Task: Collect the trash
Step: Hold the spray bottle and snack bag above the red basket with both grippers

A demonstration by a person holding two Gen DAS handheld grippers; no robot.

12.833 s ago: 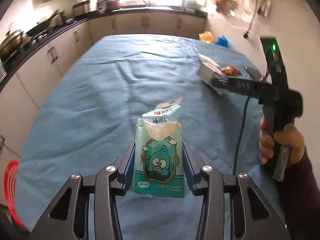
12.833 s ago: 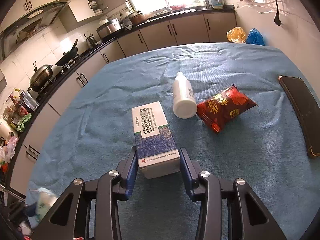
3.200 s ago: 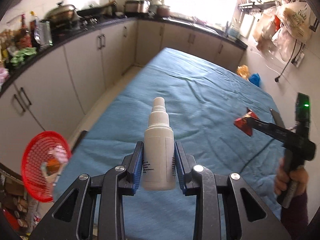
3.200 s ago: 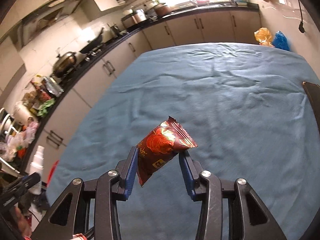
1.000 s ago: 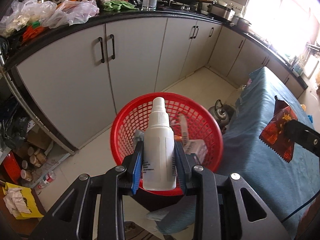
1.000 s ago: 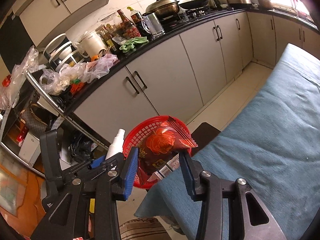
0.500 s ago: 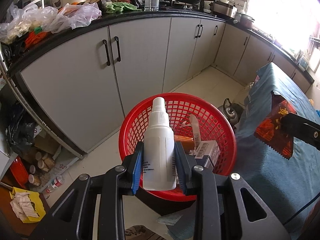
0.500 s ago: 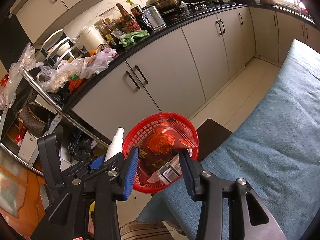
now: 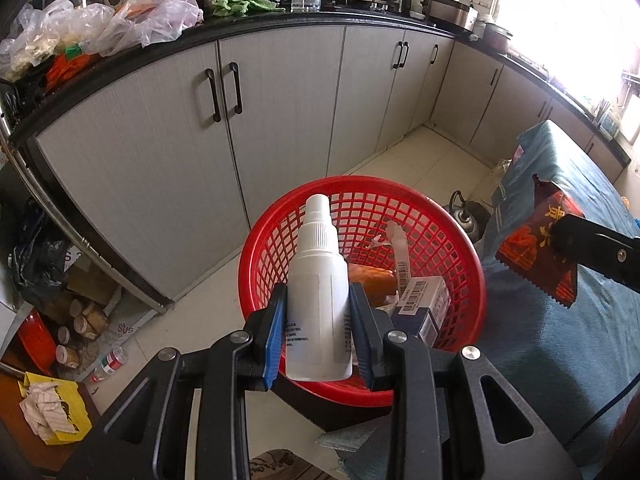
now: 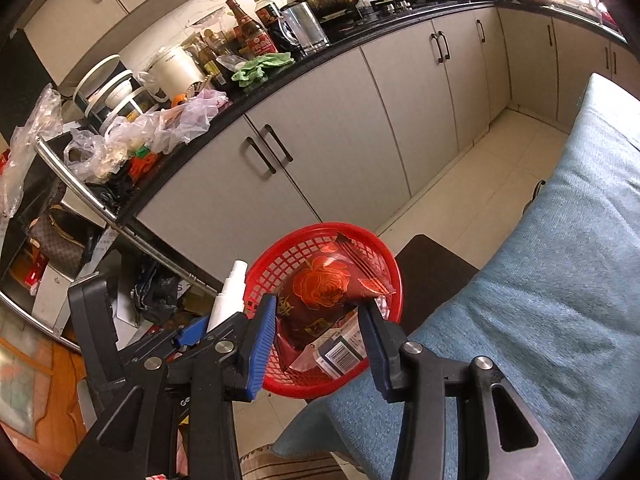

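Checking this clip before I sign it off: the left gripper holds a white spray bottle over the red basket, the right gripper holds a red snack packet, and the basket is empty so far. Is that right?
Not quite. The red basket is not empty: the left wrist view shows a barcoded box and other trash in it. The left gripper does hold the white spray bottle, and the right gripper the red snack packet.

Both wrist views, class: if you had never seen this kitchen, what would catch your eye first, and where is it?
The red basket on the floor before the grey cabinets draws the eye first, with a barcoded box already lying inside. Right over it, the left gripper clamps an upright white spray bottle. The right gripper holds a red snack packet above the same basket, beside the blue-covered table.
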